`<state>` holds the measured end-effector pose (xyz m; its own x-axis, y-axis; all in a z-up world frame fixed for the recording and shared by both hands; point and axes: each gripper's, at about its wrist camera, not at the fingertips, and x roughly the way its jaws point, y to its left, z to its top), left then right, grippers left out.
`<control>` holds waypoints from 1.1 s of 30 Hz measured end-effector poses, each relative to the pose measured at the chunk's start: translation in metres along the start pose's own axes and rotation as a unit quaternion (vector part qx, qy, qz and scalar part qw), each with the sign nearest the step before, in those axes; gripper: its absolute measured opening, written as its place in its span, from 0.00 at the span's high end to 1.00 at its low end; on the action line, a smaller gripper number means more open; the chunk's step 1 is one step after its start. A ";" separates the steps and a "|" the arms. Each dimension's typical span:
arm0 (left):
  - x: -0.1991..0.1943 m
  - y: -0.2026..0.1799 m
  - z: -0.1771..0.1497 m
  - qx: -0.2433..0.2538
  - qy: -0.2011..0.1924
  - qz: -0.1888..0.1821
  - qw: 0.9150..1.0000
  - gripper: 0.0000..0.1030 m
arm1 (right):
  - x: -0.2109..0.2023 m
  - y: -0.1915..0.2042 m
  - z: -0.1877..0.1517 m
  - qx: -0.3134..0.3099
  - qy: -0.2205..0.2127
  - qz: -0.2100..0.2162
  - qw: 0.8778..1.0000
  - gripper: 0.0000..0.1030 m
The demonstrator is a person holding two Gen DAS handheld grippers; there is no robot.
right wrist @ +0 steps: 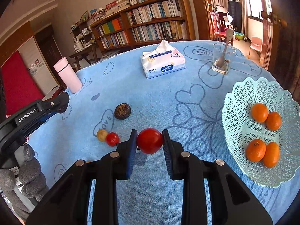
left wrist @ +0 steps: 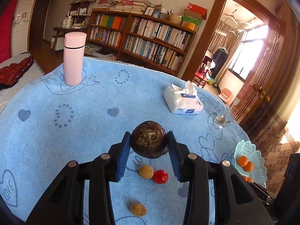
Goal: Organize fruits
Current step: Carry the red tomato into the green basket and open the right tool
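Note:
My left gripper [left wrist: 149, 136] is shut on a dark brown round fruit [left wrist: 148, 140], held above the blue cloth. Beneath it lie a tan fruit [left wrist: 146, 171] touching a red tomato [left wrist: 160, 176], and a second tan fruit [left wrist: 138, 209] nearer me. My right gripper [right wrist: 149, 133] is shut on another red tomato [right wrist: 149, 140], also off the cloth. To its right stands a pale green lattice basket [right wrist: 230, 101] with several oranges [right wrist: 259, 112] in it. Another dark fruit [right wrist: 122, 111] rests on the cloth, with a tan fruit [right wrist: 102, 135] and a tomato [right wrist: 112, 139] close by.
A pink flask [right wrist: 68, 75] stands far left. A tissue pack [right wrist: 163, 62] and a glass with a spoon [right wrist: 222, 60] stand at the far side. The basket sits near the table's right edge. A grey-gloved hand [right wrist: 28, 168] holds the left gripper's housing [right wrist: 37, 110].

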<state>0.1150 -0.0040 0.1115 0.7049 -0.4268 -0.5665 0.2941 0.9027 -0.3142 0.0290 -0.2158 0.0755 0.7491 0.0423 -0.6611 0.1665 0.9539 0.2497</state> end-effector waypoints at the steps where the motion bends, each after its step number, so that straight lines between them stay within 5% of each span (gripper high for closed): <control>1: -0.001 -0.004 -0.001 0.002 0.001 -0.005 1.000 0.61 | -0.003 -0.005 0.000 0.005 -0.003 -0.003 1.000 0.73; 15: 0.010 -0.044 -0.019 0.040 0.035 -0.045 0.998 0.61 | -0.054 -0.099 0.000 0.094 -0.043 -0.071 0.992 0.73; 29: 0.027 -0.064 -0.035 0.060 0.068 -0.068 0.994 0.61 | -0.062 -0.185 -0.024 0.208 -0.016 -0.110 0.972 0.73; 31: 0.027 -0.066 -0.037 0.062 0.070 -0.069 0.993 0.61 | -0.065 -0.189 -0.025 0.216 -0.018 -0.115 0.969 0.67; 33: 0.027 -0.068 -0.038 0.066 0.071 -0.068 0.993 0.61 | -0.072 -0.192 -0.026 0.225 -0.029 -0.118 0.967 0.48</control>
<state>0.0894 -0.0785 0.0890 0.5580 -0.5405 -0.6297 0.4685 0.8315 -0.2985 -0.0732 -0.3948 0.0567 0.6884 -0.1903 -0.6999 0.5900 0.7081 0.3878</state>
